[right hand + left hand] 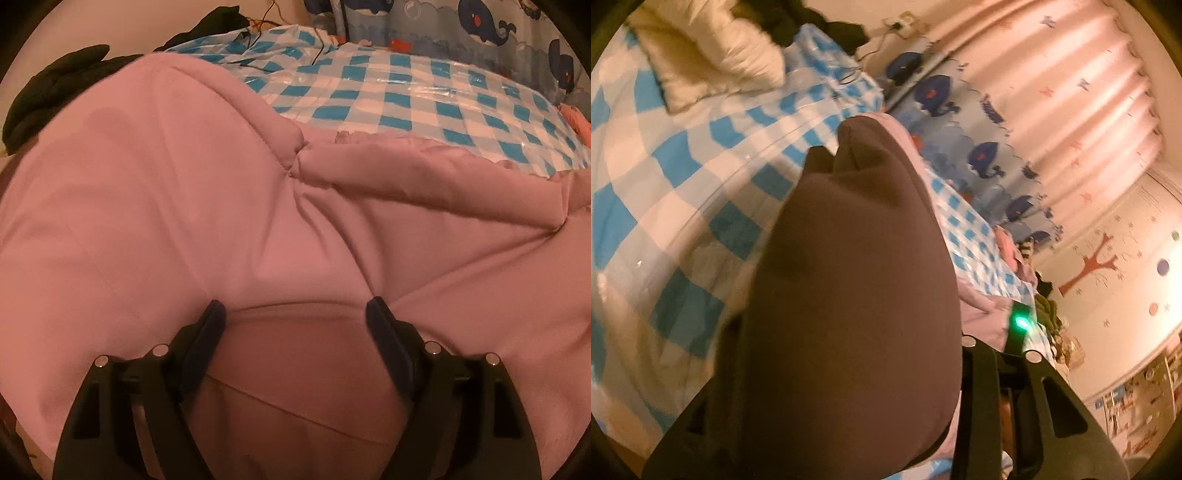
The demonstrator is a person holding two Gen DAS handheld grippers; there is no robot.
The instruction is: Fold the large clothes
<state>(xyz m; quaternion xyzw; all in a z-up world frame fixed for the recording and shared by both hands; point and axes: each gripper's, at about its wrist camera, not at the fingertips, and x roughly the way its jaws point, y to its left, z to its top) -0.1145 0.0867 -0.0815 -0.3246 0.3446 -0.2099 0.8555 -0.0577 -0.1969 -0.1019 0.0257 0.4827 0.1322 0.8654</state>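
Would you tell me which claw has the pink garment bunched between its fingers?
The left claw: cloth fills it, whereas the right claw stands open above the pink garment.

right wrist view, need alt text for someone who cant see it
The right gripper hangs open over a pink padded garment spread across a bed, fabric bulging between its fingers. Behind lie a blue-and-white checked bed cover and a whale-print curtain.

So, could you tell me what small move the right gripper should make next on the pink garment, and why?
Probably close the right gripper on the fold of the pink garment bulging between its fingers. Its jaws stand wide apart with cloth between them but no visible pinch, while the left gripper's view is filled with bunched cloth, so that side seems already gathered.
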